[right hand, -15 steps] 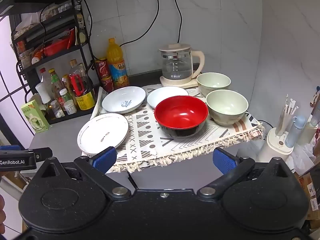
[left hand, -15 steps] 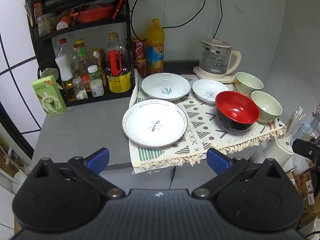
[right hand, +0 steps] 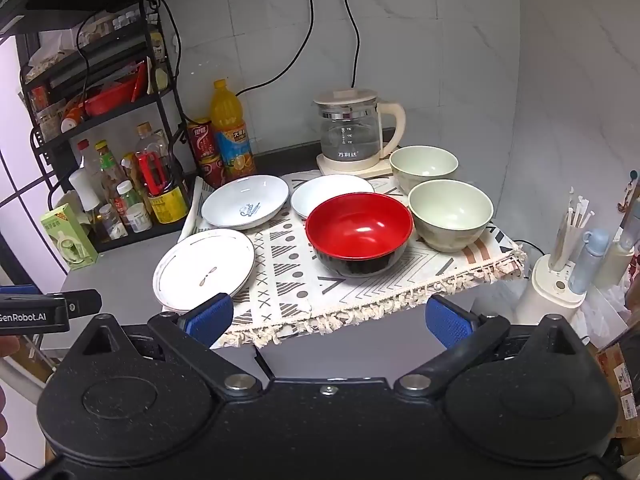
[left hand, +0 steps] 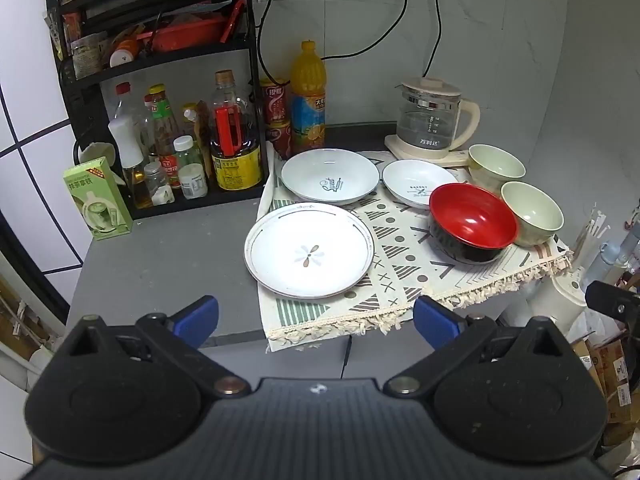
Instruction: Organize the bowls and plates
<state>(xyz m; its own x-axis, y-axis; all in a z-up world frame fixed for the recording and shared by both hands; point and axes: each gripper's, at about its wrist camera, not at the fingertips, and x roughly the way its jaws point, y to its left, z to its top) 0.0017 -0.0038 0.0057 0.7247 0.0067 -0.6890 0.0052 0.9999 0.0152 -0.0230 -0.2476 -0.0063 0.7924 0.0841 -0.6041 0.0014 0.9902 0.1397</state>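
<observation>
**Blue pads wide, nothing gripped**

Both tools, left tool (left hand: pixel 316 318) and right tool (right hand: pixel 328 316), hang spread apart short of the table (left hand: pixel 168 256). Sorting hasn't begun: flower plate (left hand: pixel 309 255), red bowl (right hand: pixel 359 232) and green bowls (right hand: pixel 450 213) sit separately on the cloth (right hand: pixel 296 280). Next likely calls for reaching a rim.

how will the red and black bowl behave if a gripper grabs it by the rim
The red and black bowl looks glossy, so pads may slip. It seems lacquer-like plastic, probably light and not very fragile. Sitting on the patterned cloth, it could drag the fabric if pushed.
</observation>
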